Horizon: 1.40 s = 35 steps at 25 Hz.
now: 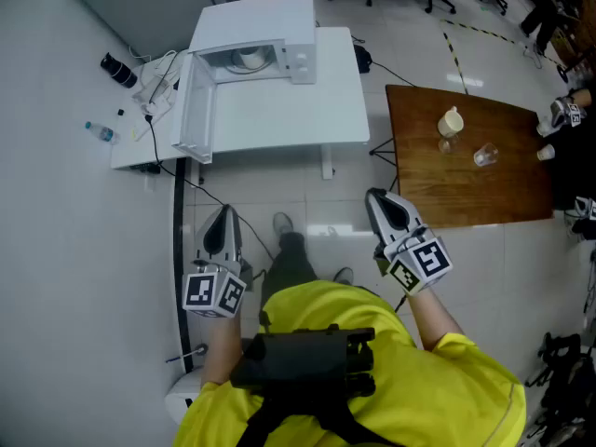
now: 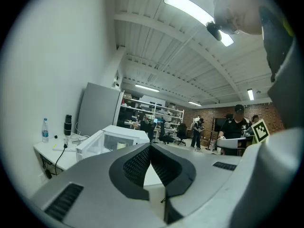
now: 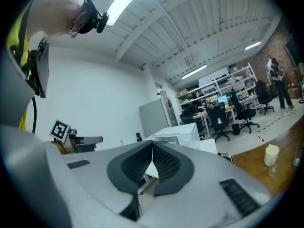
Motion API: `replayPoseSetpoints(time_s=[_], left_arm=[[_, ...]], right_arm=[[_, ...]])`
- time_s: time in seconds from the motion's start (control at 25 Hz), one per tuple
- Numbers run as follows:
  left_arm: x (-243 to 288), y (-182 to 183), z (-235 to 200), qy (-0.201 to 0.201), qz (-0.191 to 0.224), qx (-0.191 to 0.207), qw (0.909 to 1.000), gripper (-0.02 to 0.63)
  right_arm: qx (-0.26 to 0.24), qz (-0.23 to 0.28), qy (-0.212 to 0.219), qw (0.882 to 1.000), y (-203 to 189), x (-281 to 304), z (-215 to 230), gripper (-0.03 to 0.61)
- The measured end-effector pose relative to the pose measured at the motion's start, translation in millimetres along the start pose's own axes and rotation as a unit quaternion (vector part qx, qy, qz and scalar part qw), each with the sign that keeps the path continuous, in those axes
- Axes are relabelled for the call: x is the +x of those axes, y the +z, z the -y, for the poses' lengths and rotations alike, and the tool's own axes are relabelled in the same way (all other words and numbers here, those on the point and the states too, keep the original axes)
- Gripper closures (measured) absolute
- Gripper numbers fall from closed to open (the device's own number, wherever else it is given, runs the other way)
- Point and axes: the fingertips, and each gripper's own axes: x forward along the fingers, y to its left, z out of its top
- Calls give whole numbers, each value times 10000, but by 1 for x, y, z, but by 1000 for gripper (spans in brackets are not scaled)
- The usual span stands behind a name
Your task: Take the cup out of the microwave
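Note:
A white microwave (image 1: pixel 270 40) stands on a white table (image 1: pixel 279 115) ahead of me, its door (image 1: pixel 191 110) swung open to the left. A pale cup (image 1: pixel 250 60) sits inside the cavity. In the left gripper view the microwave (image 2: pixel 118 137) is far off and the cup (image 2: pixel 121 145) shows faintly through its opening. My left gripper (image 1: pixel 222 212) and right gripper (image 1: pixel 375 197) are both held over the floor, well short of the table. Both are shut with nothing between the jaws. In the right gripper view the microwave (image 3: pixel 183 133) lies beyond the right gripper (image 3: pixel 152 144).
A wooden table (image 1: pixel 466 189) at the right carries a cream cup (image 1: pixel 451 122) and a clear glass (image 1: pixel 484 155). A water bottle (image 1: pixel 99 131), a black cylinder (image 1: pixel 118 68) and cables lie left of the microwave. Office chairs and people are at the back.

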Motion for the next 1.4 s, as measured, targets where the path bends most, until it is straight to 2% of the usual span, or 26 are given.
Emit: replayPoseSetpoints(time_s=[0.08,0.16,0.32,0.4,0.48,0.52,0.6,0.64,0.68,0.76,0.84,1.0,1.04,1.24,1.4], left_arm=[[19,0,-28,49,-69,-25,10000,621],[42,3,-59,54,-109,-72,9999,621],[93,23,-133,100,-44,-95,9999,621],[115,32,-169,158,-24,-56,9999,621],[133,37,-202,207,-68,-60,9997,621],[141,40,-218,227,-99,-95,9996,621],[157,41,-242,240,-175,-198,9994,621],[165,39,-249,227,-235,-241,9992,621],[173,36,-254,201,-309,-276,9989,621],[189,28,-258,122,-462,-311,9984,621],[208,20,-260,41,-605,-311,9977,621],[245,-11,-259,-47,-976,-354,9946,621],[255,-19,-258,-85,-1069,-419,9933,621],[300,-50,-249,-348,-1397,-604,9877,621],[317,-63,-250,-422,-1457,-567,9868,621]], right_arm=[[-40,-90,157,9998,-1,40,-7,571],[-58,-175,276,9995,-1,87,-12,493],[-37,-267,313,9991,-1,205,-13,481],[-90,-393,348,9986,-5,265,-13,382],[-218,-518,337,9979,-14,321,-9,374],[-272,-579,304,9975,-20,348,-4,338],[-299,-718,223,9967,-39,398,10,309],[-294,-813,175,9961,-51,420,19,225],[-299,-926,109,9952,-65,441,30,183],[-371,-1101,-41,9932,-92,482,52,183],[-459,-1186,-140,9918,-112,522,72,127],[-561,-1334,-297,9890,-154,590,110,126],[-547,-1396,-384,9879,-165,605,123,79],[-542,-1422,-914,9841,-191,662,176,72],[-772,-1346,-1200,9806,-199,691,195,81]])
